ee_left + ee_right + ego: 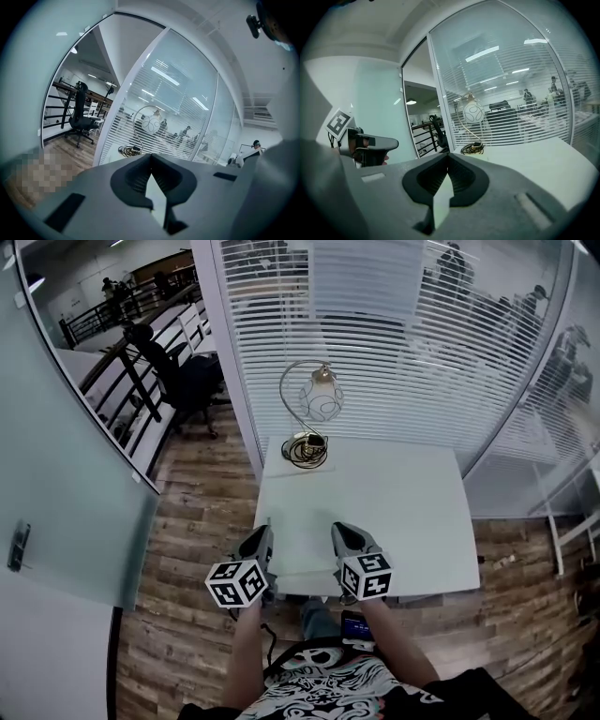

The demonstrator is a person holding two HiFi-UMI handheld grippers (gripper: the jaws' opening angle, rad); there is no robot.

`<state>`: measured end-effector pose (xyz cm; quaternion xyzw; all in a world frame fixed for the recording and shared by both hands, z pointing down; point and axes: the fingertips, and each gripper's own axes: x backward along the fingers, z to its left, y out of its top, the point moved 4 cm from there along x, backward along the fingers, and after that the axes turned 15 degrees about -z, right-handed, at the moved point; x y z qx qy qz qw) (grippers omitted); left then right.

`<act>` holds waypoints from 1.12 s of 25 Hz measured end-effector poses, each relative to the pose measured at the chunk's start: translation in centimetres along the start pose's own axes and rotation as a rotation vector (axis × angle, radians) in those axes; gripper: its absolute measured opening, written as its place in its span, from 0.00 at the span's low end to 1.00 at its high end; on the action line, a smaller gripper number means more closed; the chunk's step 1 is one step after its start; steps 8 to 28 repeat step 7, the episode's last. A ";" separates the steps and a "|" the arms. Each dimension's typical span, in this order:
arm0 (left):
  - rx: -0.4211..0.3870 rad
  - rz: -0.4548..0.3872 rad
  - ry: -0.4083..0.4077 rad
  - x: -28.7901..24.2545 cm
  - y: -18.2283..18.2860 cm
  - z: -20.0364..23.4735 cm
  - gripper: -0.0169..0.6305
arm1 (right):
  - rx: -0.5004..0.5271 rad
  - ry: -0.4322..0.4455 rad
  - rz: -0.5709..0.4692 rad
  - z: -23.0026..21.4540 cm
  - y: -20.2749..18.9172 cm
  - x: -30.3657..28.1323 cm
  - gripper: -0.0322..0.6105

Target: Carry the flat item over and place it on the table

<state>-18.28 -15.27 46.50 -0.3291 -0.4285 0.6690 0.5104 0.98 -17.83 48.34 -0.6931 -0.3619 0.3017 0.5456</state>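
Both grippers hover side by side over the near edge of the white table (412, 521). My left gripper (266, 529) is shut, jaws meeting tip to tip (151, 157). My right gripper (338, 527) is shut the same way (448, 157). Only a pale sliver shows in the gap behind each pair of tips, and I cannot tell whether it is the tabletop or a thin sheet. No separate flat item stands out on the white tabletop. The left gripper (370, 144) and its marker cube also show at the left of the right gripper view.
A curved-stem lamp (320, 397) with a coiled cable (306, 451) stands at the table's far left corner. Glass walls with blinds (394, 324) close off the far side. A black office chair (184, 381) sits on the wood floor (197, 540) to the left.
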 end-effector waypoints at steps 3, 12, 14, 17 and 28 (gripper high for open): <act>0.012 -0.006 0.000 0.0 0.0 -0.1 0.04 | 0.005 0.005 0.003 0.0 0.0 0.1 0.06; 0.017 -0.015 -0.007 -0.4 0.1 -0.3 0.04 | 0.010 0.004 -0.003 -0.3 0.2 -0.1 0.06; 0.017 -0.015 -0.007 -0.4 0.1 -0.3 0.04 | 0.010 0.004 -0.003 -0.3 0.2 -0.1 0.06; 0.017 -0.015 -0.007 -0.4 0.1 -0.3 0.04 | 0.010 0.004 -0.003 -0.3 0.2 -0.1 0.06; 0.017 -0.015 -0.007 -0.4 0.1 -0.3 0.04 | 0.010 0.004 -0.003 -0.3 0.2 -0.1 0.06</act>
